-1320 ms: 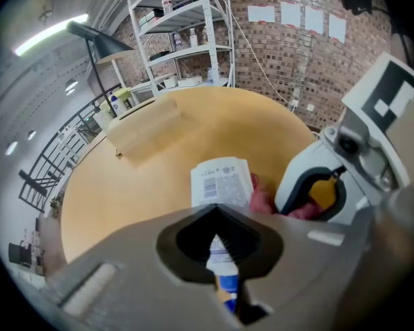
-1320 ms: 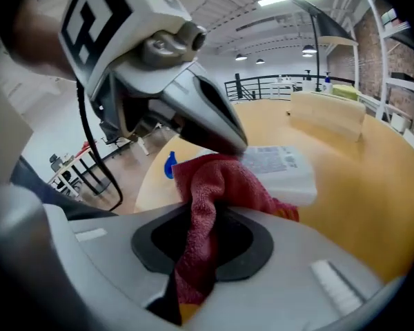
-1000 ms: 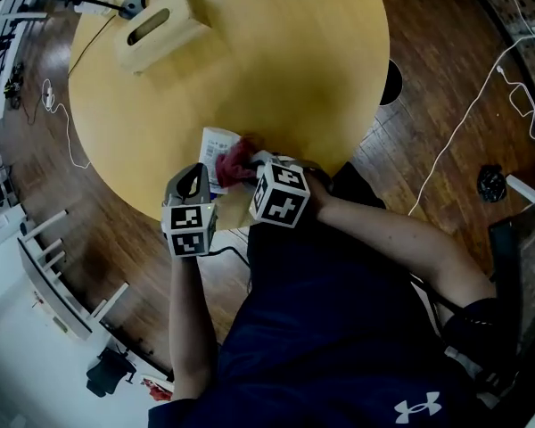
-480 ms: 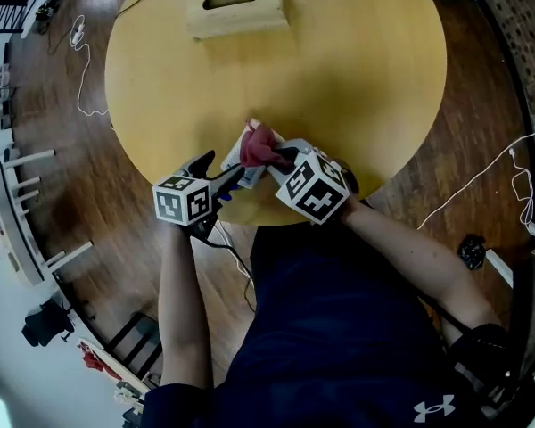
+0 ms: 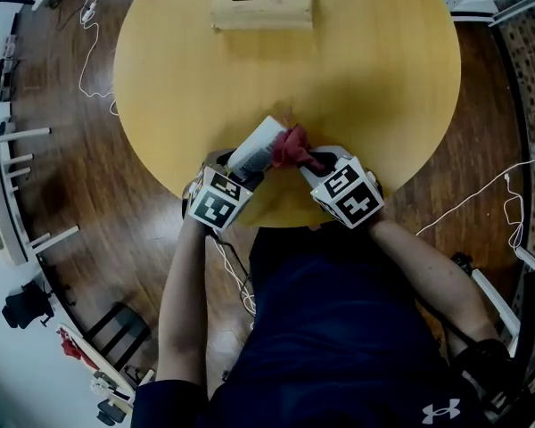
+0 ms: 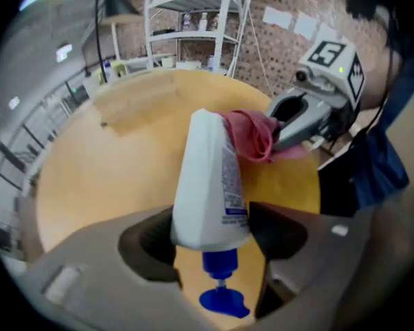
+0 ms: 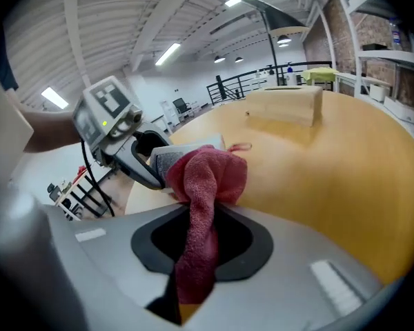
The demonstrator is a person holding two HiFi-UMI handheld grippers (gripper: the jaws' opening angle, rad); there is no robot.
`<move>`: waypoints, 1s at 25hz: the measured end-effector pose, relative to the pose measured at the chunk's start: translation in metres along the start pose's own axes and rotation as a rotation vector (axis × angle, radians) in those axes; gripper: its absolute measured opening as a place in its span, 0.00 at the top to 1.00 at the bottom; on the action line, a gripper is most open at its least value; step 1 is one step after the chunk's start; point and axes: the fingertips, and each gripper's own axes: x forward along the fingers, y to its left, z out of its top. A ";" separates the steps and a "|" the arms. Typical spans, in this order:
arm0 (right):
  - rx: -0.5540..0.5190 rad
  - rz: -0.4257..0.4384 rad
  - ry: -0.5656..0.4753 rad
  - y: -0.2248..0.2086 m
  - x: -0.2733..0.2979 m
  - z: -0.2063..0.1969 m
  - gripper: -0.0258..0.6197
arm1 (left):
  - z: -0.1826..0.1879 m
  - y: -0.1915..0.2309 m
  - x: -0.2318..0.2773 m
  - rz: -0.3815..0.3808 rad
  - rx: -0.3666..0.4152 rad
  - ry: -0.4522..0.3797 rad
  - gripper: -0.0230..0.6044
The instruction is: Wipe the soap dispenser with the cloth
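Since your left tool [image 6: 210,229] has just closed on the soap dispenser [image 6: 205,171], it's braced for wiping. Your right tool [image 7: 200,236] stays out of the bracing: it pinches the cloth [image 7: 210,174] against the bottle.

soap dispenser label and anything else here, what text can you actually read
No words or numbers can be read.
soap dispenser label: blue print, too blurred.
shirt logo: a white emblem, no letters.
marker cubes: black-and-white square patterns, no words.
wall papers: too small.
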 end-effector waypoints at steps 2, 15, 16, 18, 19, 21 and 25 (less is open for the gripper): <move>0.041 -0.048 -0.034 -0.016 -0.009 0.004 0.84 | 0.009 0.014 -0.001 0.227 0.114 0.012 0.46; 0.091 -0.075 -0.151 0.001 -0.026 0.028 0.84 | 0.001 -0.023 0.000 0.476 0.443 0.096 0.42; 0.100 -0.079 -0.136 -0.001 -0.024 0.021 0.84 | 0.001 -0.031 -0.004 0.415 0.402 0.075 0.41; 0.122 -0.085 -0.120 -0.004 -0.021 0.012 0.84 | 0.004 -0.046 -0.017 0.310 0.310 0.022 0.41; 0.133 -0.092 -0.117 -0.006 -0.020 0.009 0.84 | 0.006 -0.048 -0.024 0.275 0.263 -0.004 0.41; 0.151 -0.112 -0.116 -0.012 -0.019 0.007 0.84 | 0.008 -0.043 -0.037 0.241 0.189 -0.044 0.41; 0.172 -0.174 -0.145 -0.020 -0.025 0.012 0.84 | 0.008 -0.011 -0.049 0.261 0.139 -0.082 0.77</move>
